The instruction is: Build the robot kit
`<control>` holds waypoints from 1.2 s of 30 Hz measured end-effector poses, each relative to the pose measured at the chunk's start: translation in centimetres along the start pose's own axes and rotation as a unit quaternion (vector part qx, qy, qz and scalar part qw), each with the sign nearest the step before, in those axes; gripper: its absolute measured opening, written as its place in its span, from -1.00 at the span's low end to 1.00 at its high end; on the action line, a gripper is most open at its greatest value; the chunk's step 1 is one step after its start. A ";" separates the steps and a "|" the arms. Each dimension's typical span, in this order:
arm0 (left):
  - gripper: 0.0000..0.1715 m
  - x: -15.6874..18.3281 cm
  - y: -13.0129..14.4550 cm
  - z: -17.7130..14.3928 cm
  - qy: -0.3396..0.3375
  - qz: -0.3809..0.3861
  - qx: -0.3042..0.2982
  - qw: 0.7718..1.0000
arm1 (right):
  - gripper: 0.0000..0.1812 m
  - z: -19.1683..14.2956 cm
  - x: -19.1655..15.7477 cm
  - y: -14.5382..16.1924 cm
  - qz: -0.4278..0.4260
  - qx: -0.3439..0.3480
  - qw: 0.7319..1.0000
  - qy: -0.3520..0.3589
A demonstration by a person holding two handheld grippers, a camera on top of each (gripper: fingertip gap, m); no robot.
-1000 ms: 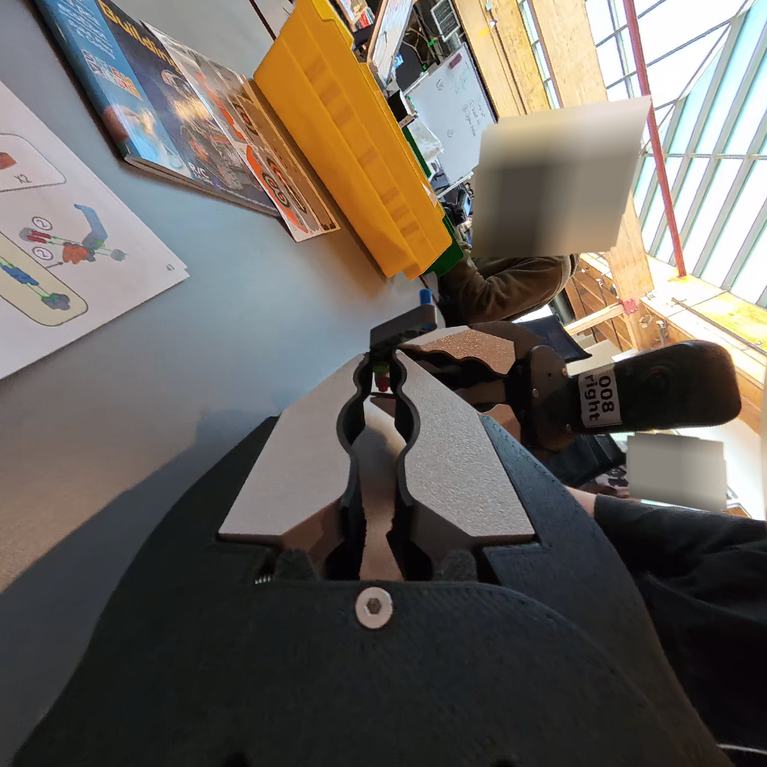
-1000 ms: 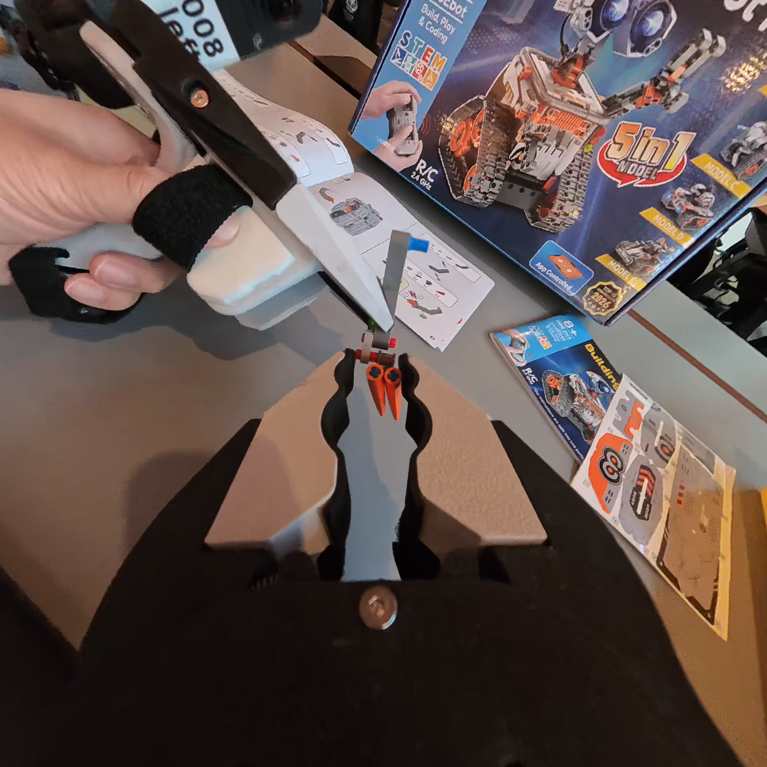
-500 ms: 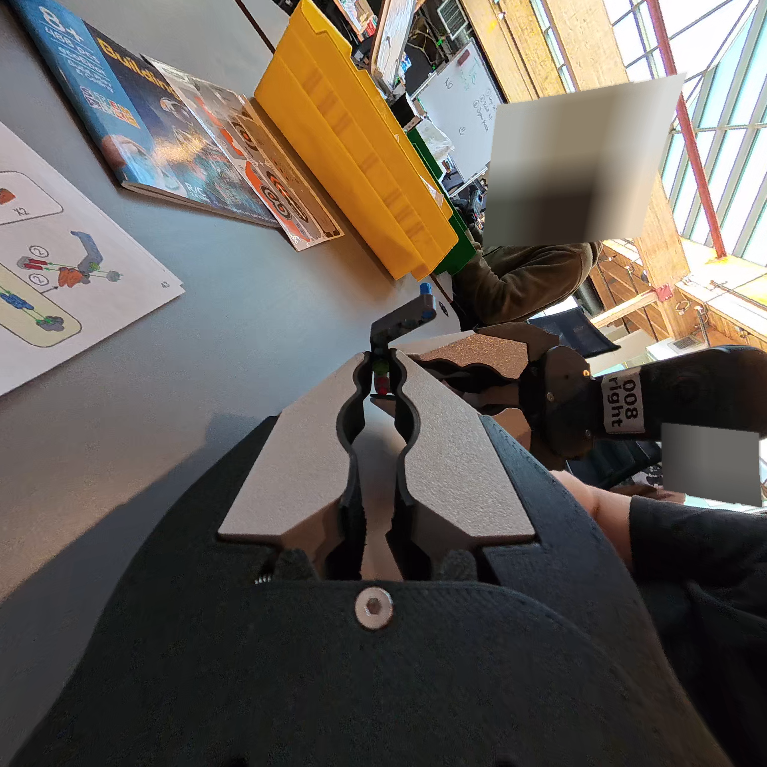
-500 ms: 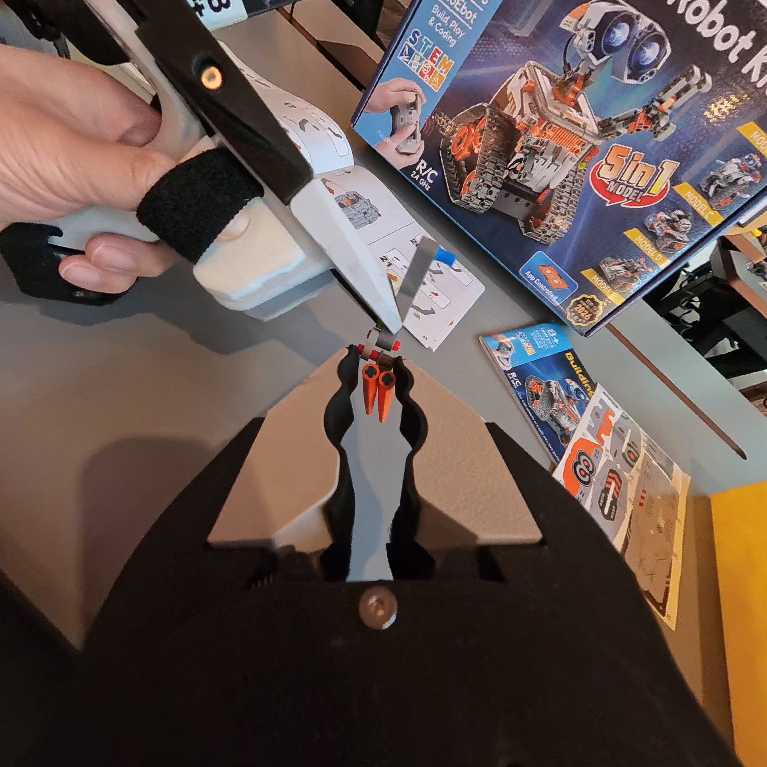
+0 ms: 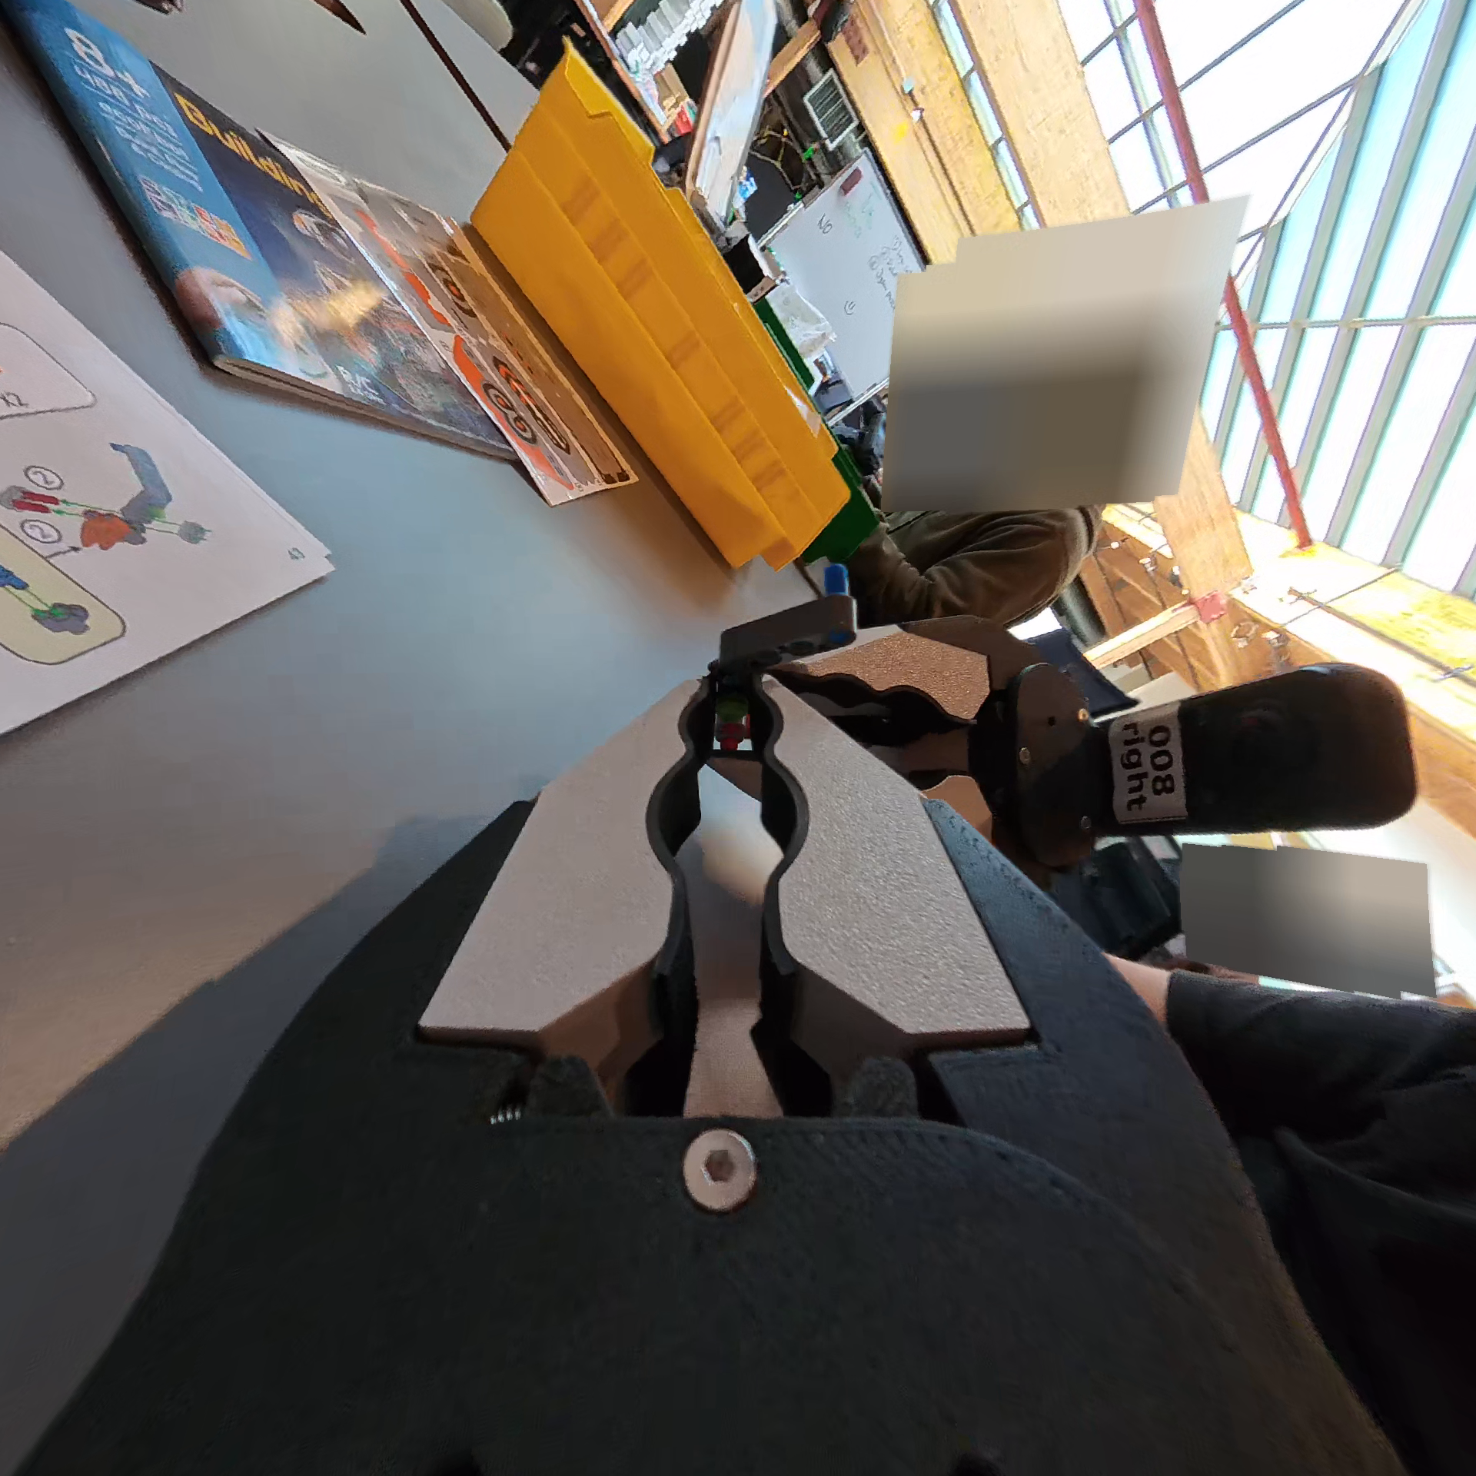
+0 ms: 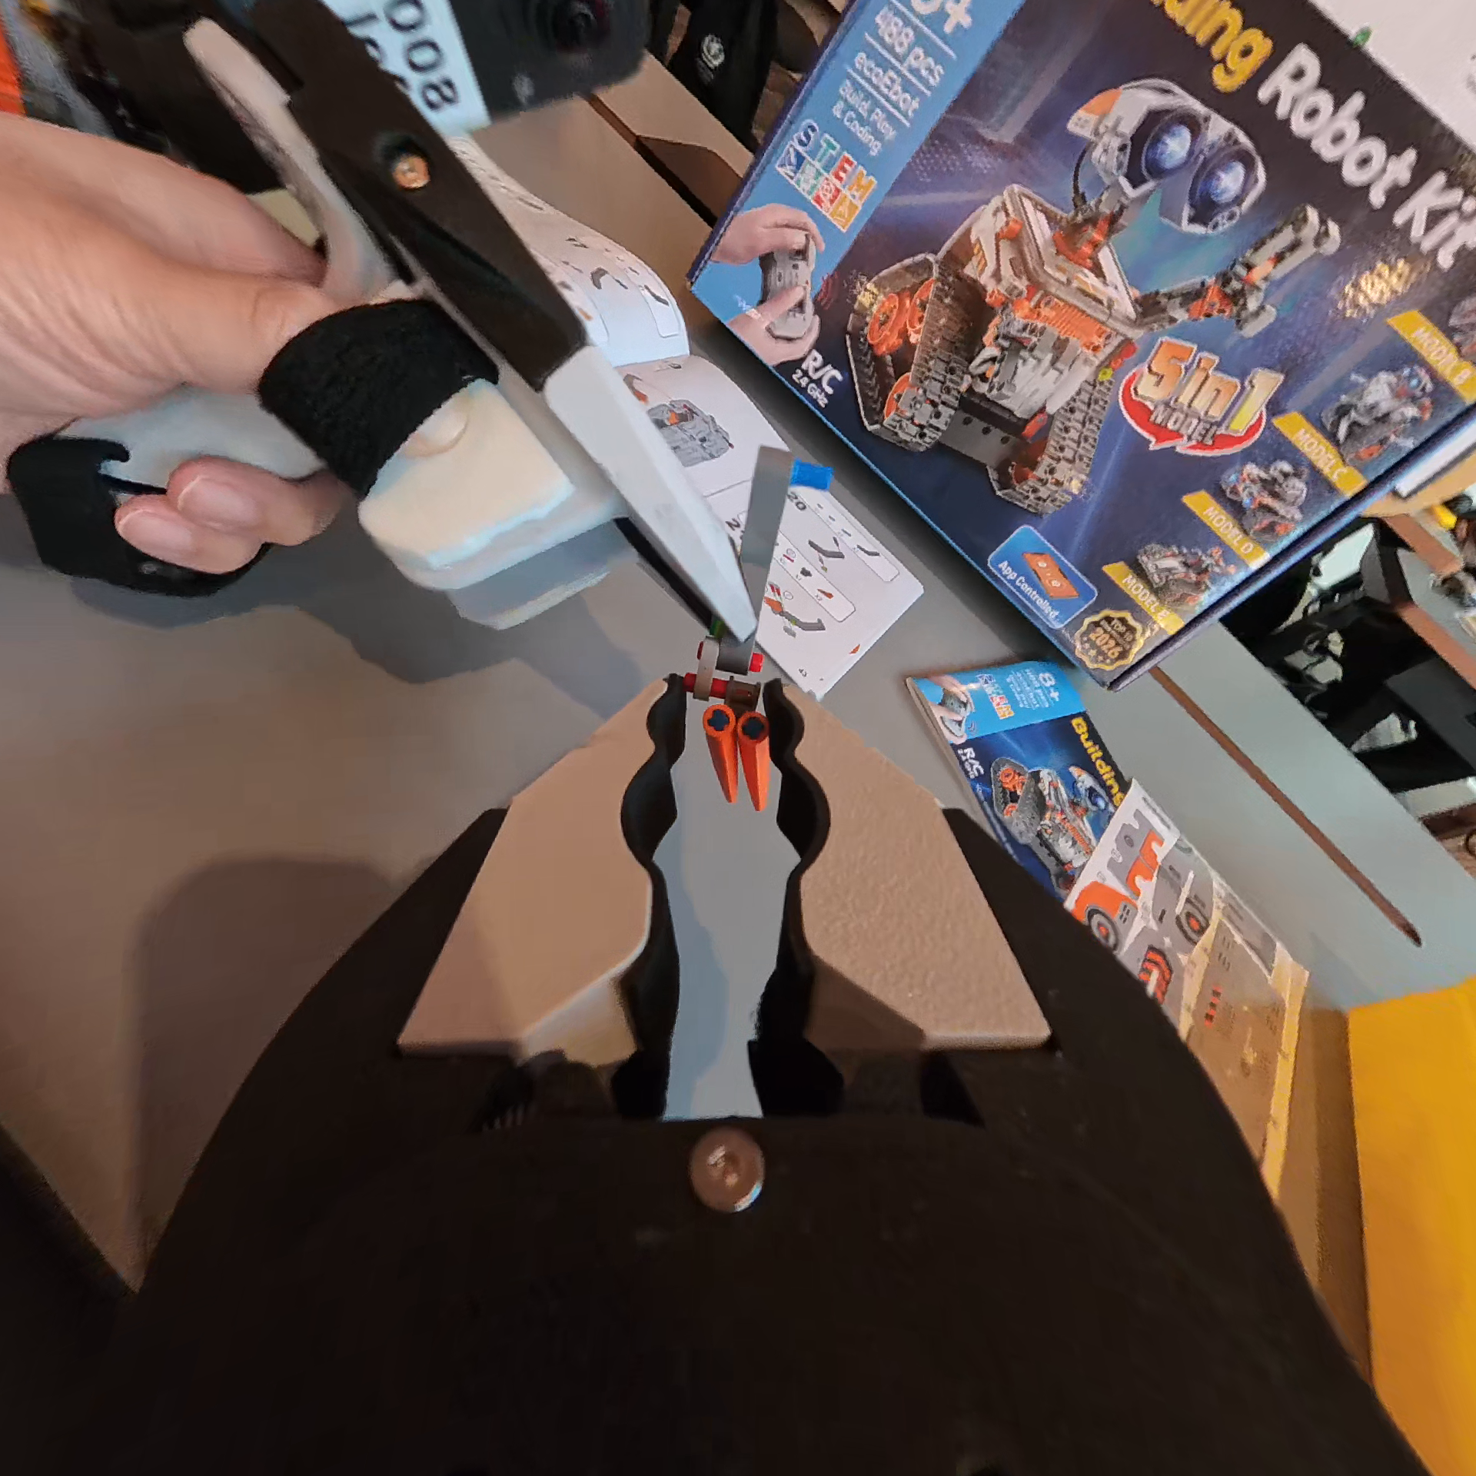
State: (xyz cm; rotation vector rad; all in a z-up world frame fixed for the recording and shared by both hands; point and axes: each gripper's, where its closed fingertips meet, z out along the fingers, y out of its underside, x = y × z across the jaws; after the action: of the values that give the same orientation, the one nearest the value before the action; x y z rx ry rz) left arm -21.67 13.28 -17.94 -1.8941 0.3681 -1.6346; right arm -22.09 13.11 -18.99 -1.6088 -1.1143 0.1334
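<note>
My left gripper (image 5: 731, 717) is shut on a small brick assembly: a dark grey beam (image 5: 791, 631) with a blue pin (image 5: 835, 575) at its far end, and green and red bits between the tips. In the right wrist view the beam (image 6: 763, 511) sticks up past the left gripper's finger (image 6: 655, 495), held by a hand (image 6: 120, 319). My right gripper (image 6: 725, 696) is shut on a pair of orange cone pieces (image 6: 739, 755) joined to a grey connector with red pins (image 6: 723, 663). Both grippers meet tip to tip above the grey table (image 6: 279, 759).
A robot kit box (image 6: 1118, 279) stands at the back. An open instruction manual (image 6: 799, 543), a blue booklet (image 6: 1030, 751) and a sticker sheet (image 6: 1182, 918) lie on the table. A yellow bin (image 5: 655, 319) sits along the edge. A person (image 5: 974, 559) sits beyond it. The tips of both grippers are at nearly the same place.
Both grippers keep their grips and stay joined at the small assembly. The pair has tilted and shifted slightly over the table.
</note>
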 end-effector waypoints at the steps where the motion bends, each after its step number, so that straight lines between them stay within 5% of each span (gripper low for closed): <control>1: -0.94 0.1 0.2 0.0 0.011 -0.014 -0.005 1.000 | -0.78 -0.1 -0.1 -0.1 -0.017 0.003 1.000 -0.005; 4: -0.78 -0.2 1.3 0.2 0.006 -0.025 -0.044 0.999 | -0.79 -0.3 -0.1 -0.1 -0.066 0.011 0.998 -0.006; 8: -0.90 -0.5 1.5 0.1 -0.040 0.031 -0.067 0.996 | -0.80 0.4 -0.7 -0.3 -0.105 0.030 0.993 -0.048; 19: -0.89 -1.1 -2.3 -3.4 -0.113 0.070 -0.002 0.991 | -0.80 3.8 -1.4 -4.2 -0.182 0.140 0.962 -0.147; 26: -0.93 -2.1 -1.2 -2.5 -0.092 -0.005 0.001 0.996 | -0.81 3.6 -1.6 -2.6 -0.154 0.141 0.962 -0.178; 36: -0.93 -3.4 -1.4 -3.2 -0.104 -0.017 0.000 0.994 | -0.80 4.7 -0.9 -1.4 -0.112 0.103 0.972 -0.182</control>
State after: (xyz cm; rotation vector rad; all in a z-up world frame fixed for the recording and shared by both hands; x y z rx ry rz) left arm -25.63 15.46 -19.64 -2.0575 0.2515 -1.4398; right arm -26.22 15.67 -19.99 -1.2930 -1.5040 0.3938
